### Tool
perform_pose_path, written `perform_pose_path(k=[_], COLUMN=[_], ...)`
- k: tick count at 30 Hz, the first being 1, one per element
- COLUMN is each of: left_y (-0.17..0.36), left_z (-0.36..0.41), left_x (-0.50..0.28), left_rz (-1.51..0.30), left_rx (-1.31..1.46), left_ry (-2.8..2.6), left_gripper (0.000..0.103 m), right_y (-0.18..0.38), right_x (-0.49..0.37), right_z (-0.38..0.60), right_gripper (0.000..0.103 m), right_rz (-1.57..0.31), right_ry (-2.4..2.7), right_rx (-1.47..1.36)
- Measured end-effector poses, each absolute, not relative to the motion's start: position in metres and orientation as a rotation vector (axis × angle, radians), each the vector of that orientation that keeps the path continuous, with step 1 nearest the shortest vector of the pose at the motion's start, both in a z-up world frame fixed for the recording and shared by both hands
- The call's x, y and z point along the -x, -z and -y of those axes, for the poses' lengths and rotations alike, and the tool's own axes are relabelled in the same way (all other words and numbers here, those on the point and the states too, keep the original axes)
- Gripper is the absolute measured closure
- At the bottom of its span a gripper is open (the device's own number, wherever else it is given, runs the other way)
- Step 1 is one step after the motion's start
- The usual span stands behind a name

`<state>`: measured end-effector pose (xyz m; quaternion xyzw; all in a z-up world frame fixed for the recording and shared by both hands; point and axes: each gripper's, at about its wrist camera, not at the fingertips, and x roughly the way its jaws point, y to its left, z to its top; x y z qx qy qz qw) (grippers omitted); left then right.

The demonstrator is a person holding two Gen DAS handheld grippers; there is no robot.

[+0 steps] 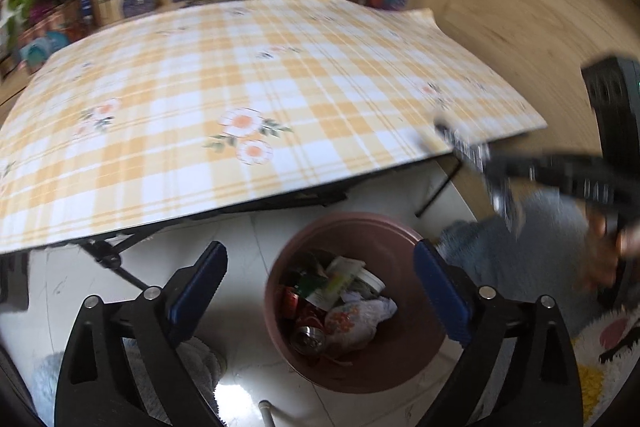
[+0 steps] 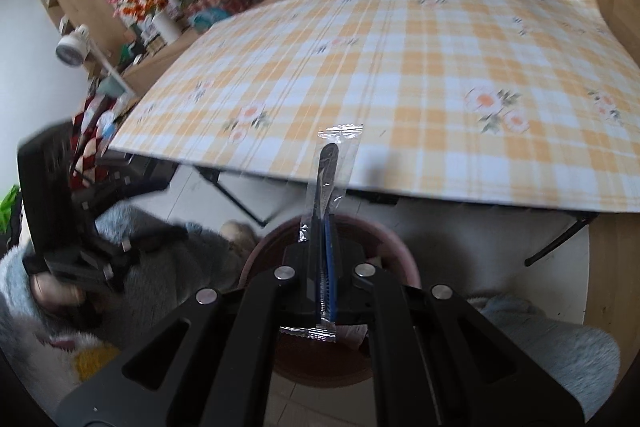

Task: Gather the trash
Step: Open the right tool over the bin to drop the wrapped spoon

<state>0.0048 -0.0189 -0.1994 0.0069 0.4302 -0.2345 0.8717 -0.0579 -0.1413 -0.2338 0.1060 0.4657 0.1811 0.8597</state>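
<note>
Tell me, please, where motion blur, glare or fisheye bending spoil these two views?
Left wrist view: the right gripper is smeared by motion, glare sits on the floor tile, the tablecloth bows. Right wrist view: the left gripper is blurred, the clear wrapper stays fairly sharp.

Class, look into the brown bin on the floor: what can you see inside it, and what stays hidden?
Inside the brown bin: a red can, crumpled floral paper and green-white wrappers. Anything beneath that pile is covered.

A folding table (image 1: 280, 75) is standing under a yellow-and-white checked cloth (image 1: 360, 39) printed with flowers. Beside its near edge, a brown bin (image 1: 420, 359) is sitting on the pale tiled floor (image 1: 248, 367), holding wrappers and cans (image 1: 308, 315).
</note>
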Motion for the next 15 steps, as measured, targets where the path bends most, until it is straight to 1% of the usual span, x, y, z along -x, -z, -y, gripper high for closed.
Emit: perform_pose_path(k=[9,15], left_y=[0.191,0.194], left_z=[-0.007,-0.007], left_x=[0.002,0.001], left_rz=[-0.834,-0.843], left_rx=[0.076,0.083], left_ry=[0.378,0.381], left_gripper=[0.009,0.008], right_y=[0.267,0.287], right_x=[0.058,0.054], right_z=[0.105,0.095], right_gripper=[0.097,0.097], right_rz=[-1.132,-1.213], right_ry=[-0.439,-0.436], right_rx=[-0.152,-0.146])
